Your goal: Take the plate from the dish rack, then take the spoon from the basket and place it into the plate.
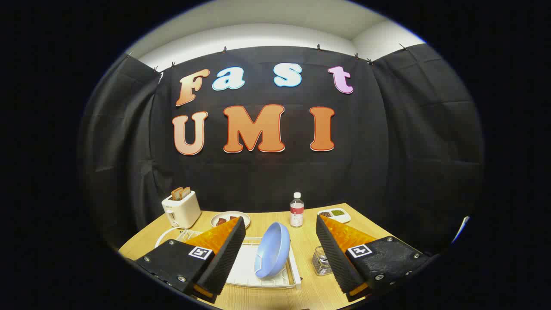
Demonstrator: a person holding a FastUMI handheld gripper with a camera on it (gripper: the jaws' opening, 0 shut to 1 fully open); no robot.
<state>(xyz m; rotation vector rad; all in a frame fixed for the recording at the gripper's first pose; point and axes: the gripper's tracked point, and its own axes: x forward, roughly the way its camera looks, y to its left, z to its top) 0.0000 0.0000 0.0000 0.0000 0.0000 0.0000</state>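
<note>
Table: pale wood top, spread under and beyond the tongs, everything below standing on it
Tongs: the gripper held above the near edge of the table, its two fingers spread wide and released, nothing between the pads, each finger carrying a small square marker
Dish rack: white tray with a wire frame, low between the fingers and closer to the left one
Plate: pale blue, standing on edge in the dish rack, leaning, in the gap between the fingers but touching neither
Toaster: cream, beyond the left finger, two slices sticking up from the slots
Basket: small wire one, just inside the right finger and partly hidden by it; I cannot make out the spoon in it
Bottle: clear with a white cap, upright beyond the plate
Round dish: past the left fingertip, something dark on it
White dish: past the right fingertip, brown and green bits on it
</note>
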